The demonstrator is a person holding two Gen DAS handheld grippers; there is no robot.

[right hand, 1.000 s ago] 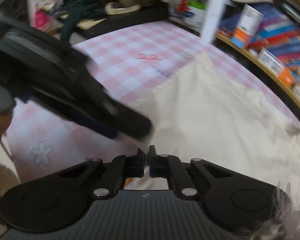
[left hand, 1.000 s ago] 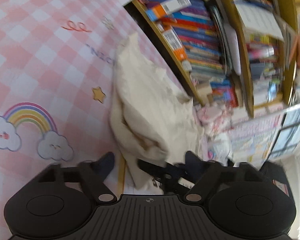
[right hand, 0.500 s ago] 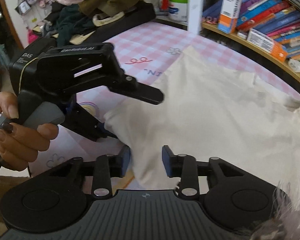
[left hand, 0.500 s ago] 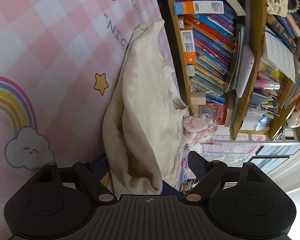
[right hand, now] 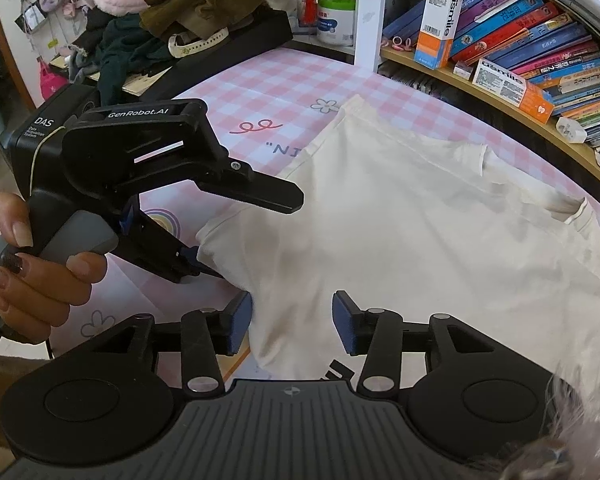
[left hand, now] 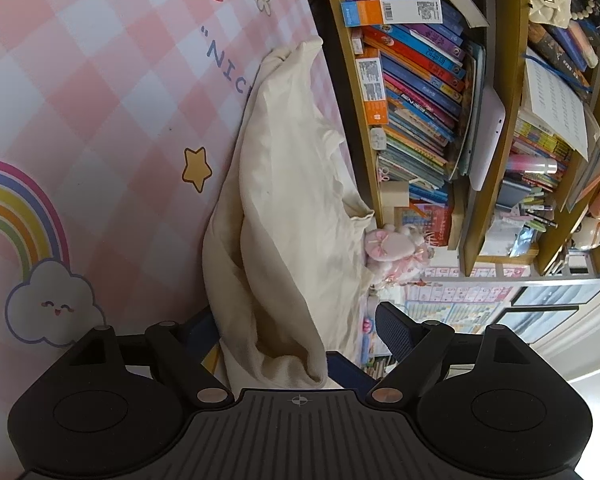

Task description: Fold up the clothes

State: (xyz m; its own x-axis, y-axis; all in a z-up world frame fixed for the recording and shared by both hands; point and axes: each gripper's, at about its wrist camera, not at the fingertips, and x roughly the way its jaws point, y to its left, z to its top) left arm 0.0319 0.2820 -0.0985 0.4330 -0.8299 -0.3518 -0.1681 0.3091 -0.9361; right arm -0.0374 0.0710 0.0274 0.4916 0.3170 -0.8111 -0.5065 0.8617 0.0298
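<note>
Right hand-held gripper [right hand: 293, 322]: jaws apart, blue pads flanking the near edge of the cream T-shirt [right hand: 400, 232] without pinching it; cloth lies between them.

Left hand-held gripper [left hand: 296, 332]: jaws wide apart; a bunched fold of the same T-shirt sits in the gap, loose. In the right wrist view this gripper [right hand: 204, 224] points toward the shirt's near-left corner, gripped by the person's hand [right hand: 36, 272].

T-shirt: spread on the pink checked mat [right hand: 260, 80] covering the desk. Long axis runs from the grippers away toward the bookshelf [right hand: 520, 60]; a sleeve [right hand: 572, 204] lies at the far right beside the shelf edge. Fabric plain cream, lightly creased, near edge lifted and rumpled. Dark print shows at the near hem, unreadable.
</note>
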